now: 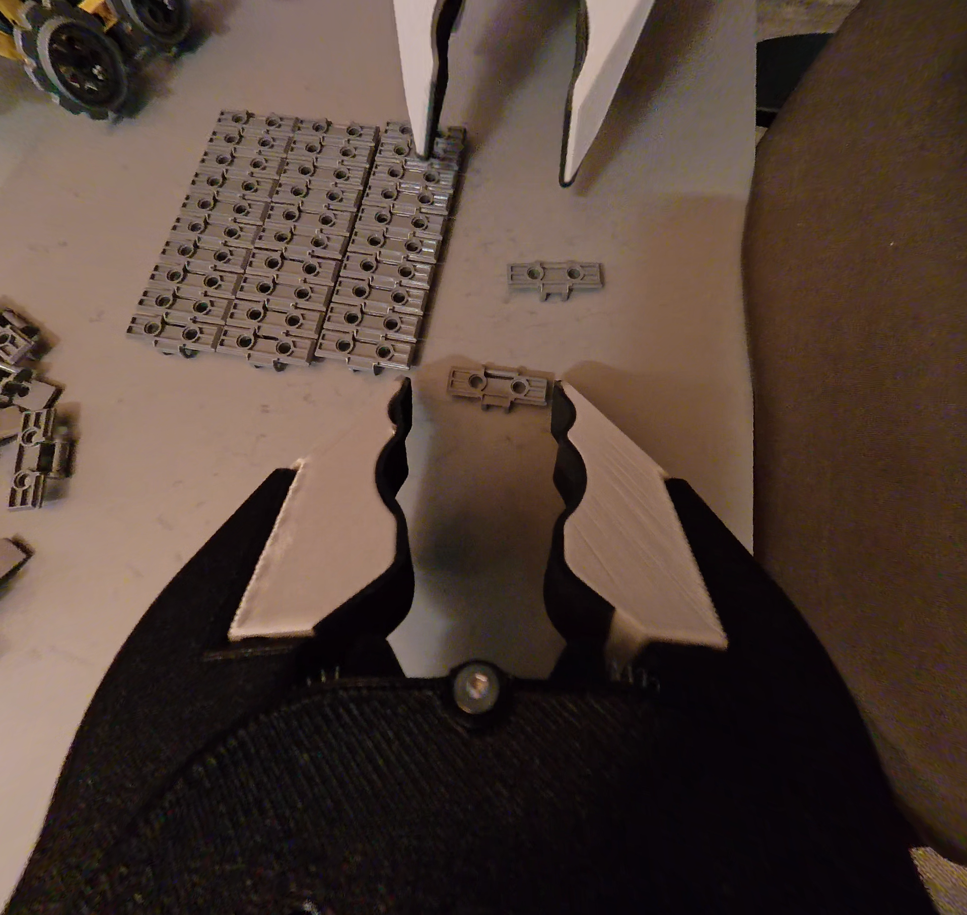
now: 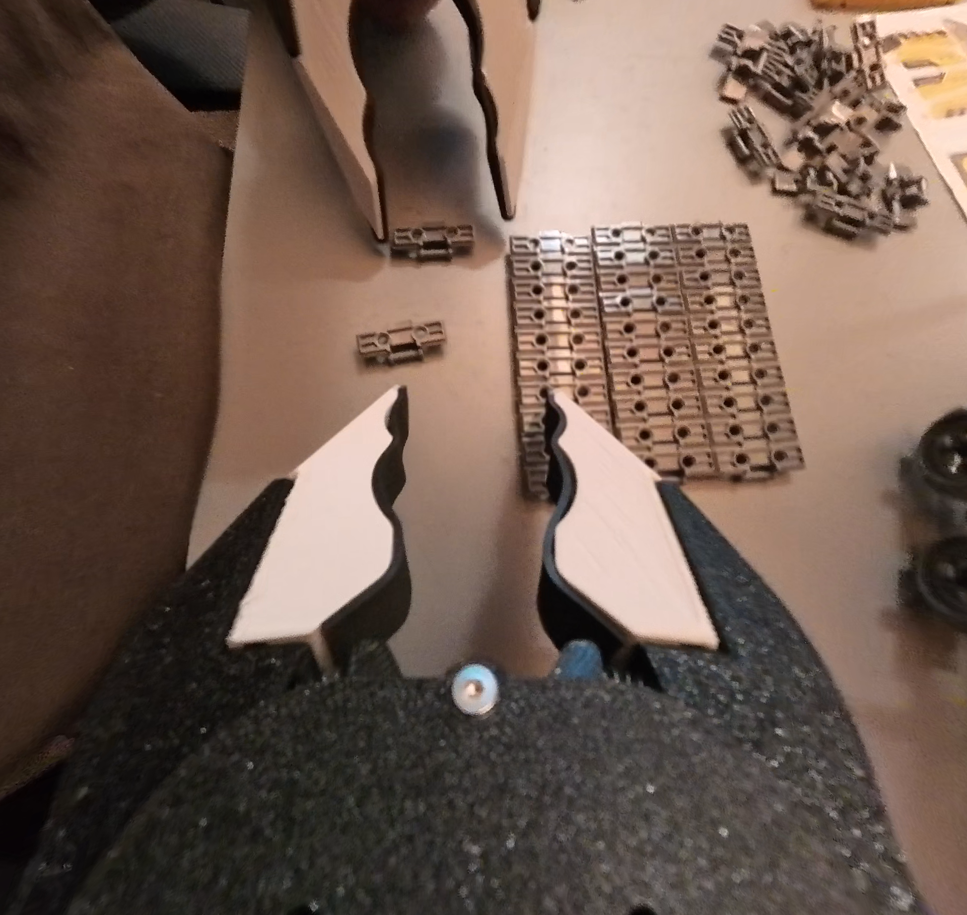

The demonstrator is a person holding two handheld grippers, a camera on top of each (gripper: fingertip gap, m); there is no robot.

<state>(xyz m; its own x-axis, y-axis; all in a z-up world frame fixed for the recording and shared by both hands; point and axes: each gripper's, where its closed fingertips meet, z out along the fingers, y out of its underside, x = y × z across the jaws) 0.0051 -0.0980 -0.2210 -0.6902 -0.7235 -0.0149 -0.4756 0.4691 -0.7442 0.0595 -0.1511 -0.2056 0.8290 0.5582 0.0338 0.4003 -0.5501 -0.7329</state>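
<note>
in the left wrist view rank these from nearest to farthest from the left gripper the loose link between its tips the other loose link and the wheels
From the left gripper:
1. Loose link, right between its fingertips.
2. Other loose link, farther ahead, slightly right, beside the link mat.
3. Wheels, far top left corner.

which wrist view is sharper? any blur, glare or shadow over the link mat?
Left wrist view: sharper; link mat holes crisp, dim warm light, left claw shadowing the table between its fingers. Right wrist view: blurred throughout, shiny glints on the mat, loose pile smeared, right claw edges soft.
</note>
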